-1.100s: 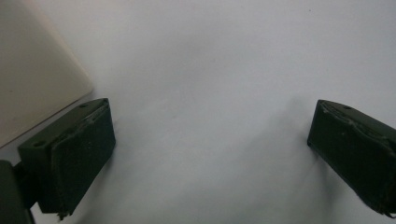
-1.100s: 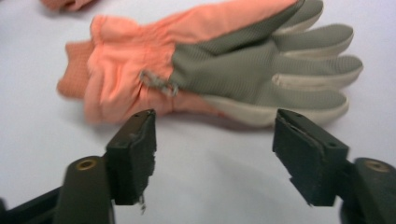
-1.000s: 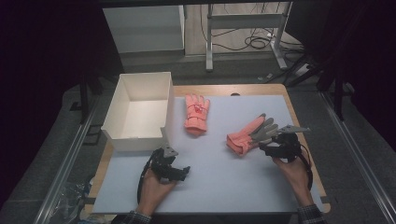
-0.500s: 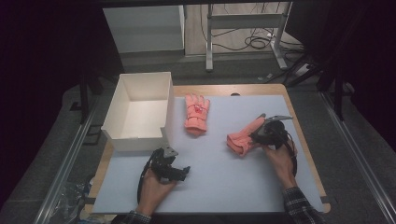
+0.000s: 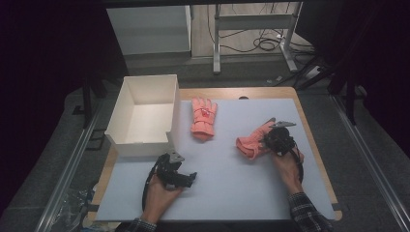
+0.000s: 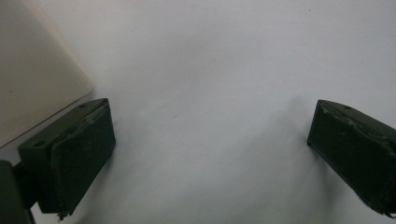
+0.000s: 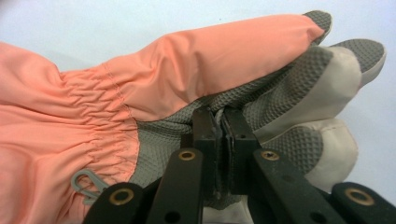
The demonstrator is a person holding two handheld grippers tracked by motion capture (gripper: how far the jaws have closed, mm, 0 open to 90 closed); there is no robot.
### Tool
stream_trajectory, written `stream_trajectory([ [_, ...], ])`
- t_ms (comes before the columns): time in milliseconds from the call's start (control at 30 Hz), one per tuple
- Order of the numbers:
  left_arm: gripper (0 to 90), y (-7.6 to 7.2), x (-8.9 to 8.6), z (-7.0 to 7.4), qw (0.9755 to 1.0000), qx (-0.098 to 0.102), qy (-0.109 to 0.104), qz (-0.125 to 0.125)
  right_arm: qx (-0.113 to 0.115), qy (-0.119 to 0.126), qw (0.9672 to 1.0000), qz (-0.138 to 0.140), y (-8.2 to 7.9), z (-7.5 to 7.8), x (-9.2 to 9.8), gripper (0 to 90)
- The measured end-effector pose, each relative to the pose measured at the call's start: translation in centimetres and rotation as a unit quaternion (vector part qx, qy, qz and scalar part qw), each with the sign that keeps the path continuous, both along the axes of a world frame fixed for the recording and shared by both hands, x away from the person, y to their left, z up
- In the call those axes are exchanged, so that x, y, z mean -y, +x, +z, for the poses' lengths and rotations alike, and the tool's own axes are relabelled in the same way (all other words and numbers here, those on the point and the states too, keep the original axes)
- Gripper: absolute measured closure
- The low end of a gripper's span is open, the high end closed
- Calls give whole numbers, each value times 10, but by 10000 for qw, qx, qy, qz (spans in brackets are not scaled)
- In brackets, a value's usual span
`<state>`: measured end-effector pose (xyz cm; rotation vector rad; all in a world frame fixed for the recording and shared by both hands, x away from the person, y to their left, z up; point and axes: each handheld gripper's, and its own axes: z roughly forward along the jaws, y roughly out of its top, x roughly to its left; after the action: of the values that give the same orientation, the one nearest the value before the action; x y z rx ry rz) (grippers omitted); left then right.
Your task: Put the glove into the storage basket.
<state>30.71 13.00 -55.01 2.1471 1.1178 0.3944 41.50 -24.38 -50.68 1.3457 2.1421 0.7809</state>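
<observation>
Right gripper (image 7: 223, 128) fingers have just closed, pinching the glove (image 7: 154, 70) on the surface; lift and transfer to box (image 5: 140, 140) pending; second glove (image 5: 203, 118) untouched; left gripper (image 6: 210, 154) fingers open, empty.

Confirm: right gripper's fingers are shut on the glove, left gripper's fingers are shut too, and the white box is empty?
Not quite. The left gripper has its fingers wide apart over bare table, as the left gripper view shows. The rest holds: the right gripper is shut on the glove, and the white box is empty.
</observation>
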Motion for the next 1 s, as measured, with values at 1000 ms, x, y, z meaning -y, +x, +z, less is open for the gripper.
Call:
stream_trajectory([
  [1000, 9, 0, 0, 0, 10000, 13, 4, -7, 225, 806, 9840, 1571, -33, 50, 12, 875],
])
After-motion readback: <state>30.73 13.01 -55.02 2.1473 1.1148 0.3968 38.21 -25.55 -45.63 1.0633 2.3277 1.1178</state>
